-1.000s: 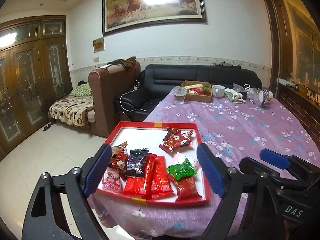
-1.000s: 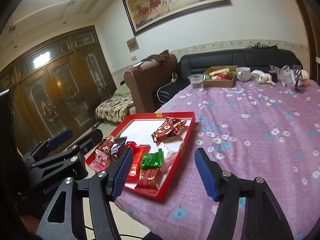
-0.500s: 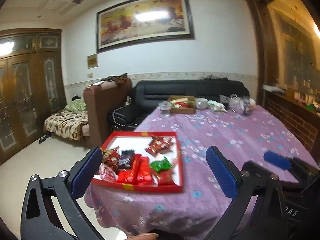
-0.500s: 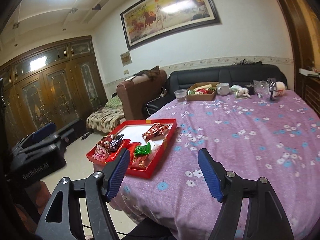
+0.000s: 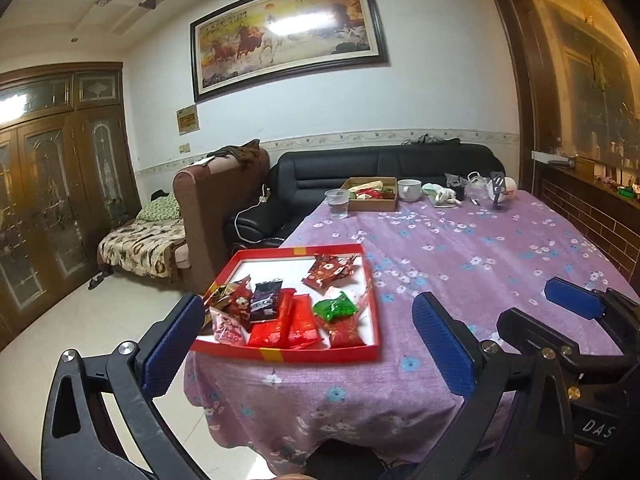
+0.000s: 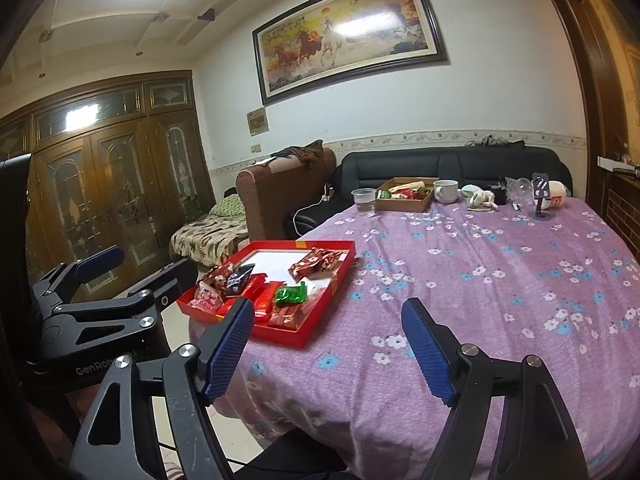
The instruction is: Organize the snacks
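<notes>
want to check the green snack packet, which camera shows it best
The left wrist view: the green packet lies nearly centred in the red tray, unobstructed, its crinkled foil clear. The right wrist view shows the same packet smaller and at a slant, off to the left, beside the red bars.

Purple floral tablecloth (image 5: 472, 248) over table. Far end: clear plastic cup (image 5: 337, 203), white ceramic mug (image 5: 409, 189), both just beside brown cardboard box (image 5: 374, 205). Black leather sofa (image 5: 380, 162) behind; framed horse painting (image 5: 288, 36) on wall.
</notes>
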